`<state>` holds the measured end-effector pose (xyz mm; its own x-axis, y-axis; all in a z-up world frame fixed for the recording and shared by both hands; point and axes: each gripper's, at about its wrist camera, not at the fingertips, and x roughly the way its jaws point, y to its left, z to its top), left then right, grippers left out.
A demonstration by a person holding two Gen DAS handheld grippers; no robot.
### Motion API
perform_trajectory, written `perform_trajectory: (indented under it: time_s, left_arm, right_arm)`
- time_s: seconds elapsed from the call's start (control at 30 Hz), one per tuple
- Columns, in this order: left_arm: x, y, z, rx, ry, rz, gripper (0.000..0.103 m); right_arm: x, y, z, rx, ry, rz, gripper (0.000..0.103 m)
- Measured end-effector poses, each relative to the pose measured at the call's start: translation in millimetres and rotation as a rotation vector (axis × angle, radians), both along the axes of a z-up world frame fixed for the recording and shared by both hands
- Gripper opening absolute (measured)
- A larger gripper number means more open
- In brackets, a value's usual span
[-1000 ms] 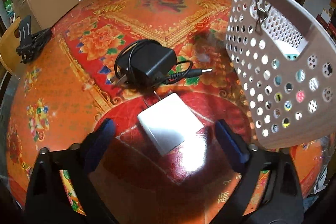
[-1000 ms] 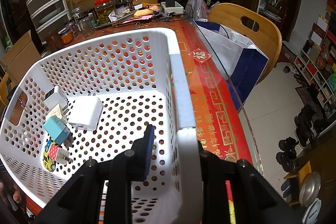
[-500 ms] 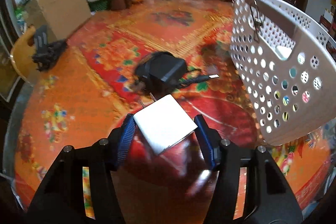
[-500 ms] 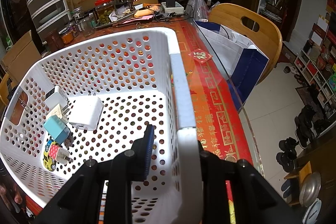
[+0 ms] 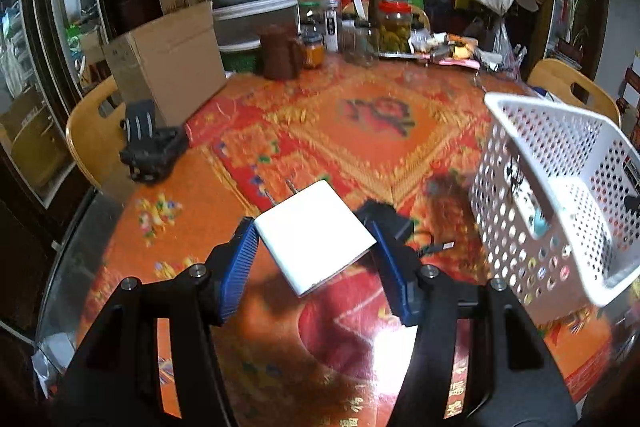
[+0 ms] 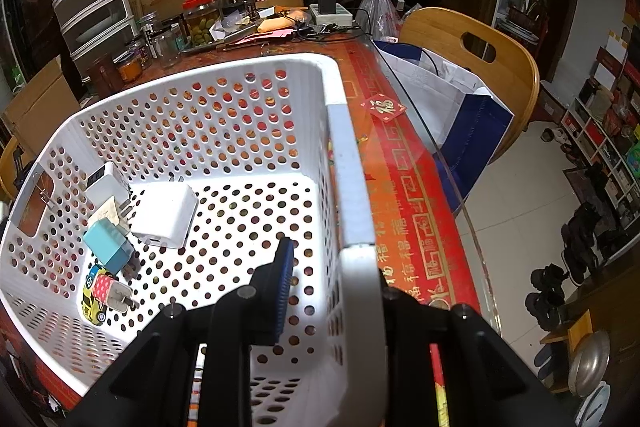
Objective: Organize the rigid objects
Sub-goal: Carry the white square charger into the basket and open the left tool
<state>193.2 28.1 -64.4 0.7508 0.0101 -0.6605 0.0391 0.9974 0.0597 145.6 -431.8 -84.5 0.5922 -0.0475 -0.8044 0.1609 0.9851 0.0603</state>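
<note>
My left gripper (image 5: 314,259) is shut on a white square charger (image 5: 314,237), prongs pointing away, and holds it above the table. A black adapter with cable (image 5: 390,223) lies on the table just behind it. The white perforated basket (image 5: 560,203) stands tilted at the right. My right gripper (image 6: 332,279) is shut on the basket's right rim (image 6: 348,179). Inside the basket lie a white charger (image 6: 166,215), a light blue charger (image 6: 108,241), a polka-dot plug (image 6: 112,295) and another white plug (image 6: 106,185).
A cardboard box (image 5: 168,63), a brown jug (image 5: 280,53), jars (image 5: 394,25) and clutter stand at the table's far edge. A black clip-like object (image 5: 150,147) lies at the left. Wooden chairs (image 6: 476,67) stand around the red patterned glass-topped table (image 5: 360,123).
My left gripper closed on the white charger and lifted it off the table, tilting upward. The right gripper and basket have stayed still.
</note>
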Motion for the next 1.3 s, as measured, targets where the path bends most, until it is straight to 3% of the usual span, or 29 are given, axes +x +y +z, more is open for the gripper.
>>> perform_trajectory:
  time_s: [0.1,0.23,0.37,0.5,0.63,1.03,1.3]
  left_arm:
    - [5.0,-8.1,20.4,0.012,-0.020,-0.022,0.055]
    - [9.3,-51.0,60.4,0.049,-0.065,-0.124,0.055]
    - [17.8,-109.5,76.2,0.069,0.002,-0.285,0.055]
    - [38.9,-177.1,61.5,0.115,0.154,-0.436,0.055]
    - [56.7,-220.8,34.1,0.180,0.279,-0.500,0.055]
    - [84.4,-260.2,-5.3,0.251,0.396,-0.539,0.055]
    - [88.9,-274.3,-23.6,0.340,0.470,-0.539,0.055]
  right_arm:
    - [-0.1,0.1,-0.3,-0.001,0.000,0.001,0.023]
    - [0.4,0.9,-0.1,-0.003,0.000,0.003,0.023]
    - [0.2,1.7,-0.3,-0.001,0.001,0.004,0.023]
    - [0.6,2.5,-0.5,0.002,0.001,0.006,0.023]
    - [0.9,2.4,-1.3,0.006,0.000,0.005,0.023]
    - [0.2,1.6,-1.8,0.013,-0.009,0.013,0.023]
    - [-0.7,1.4,-1.7,0.018,-0.010,0.019,0.023]
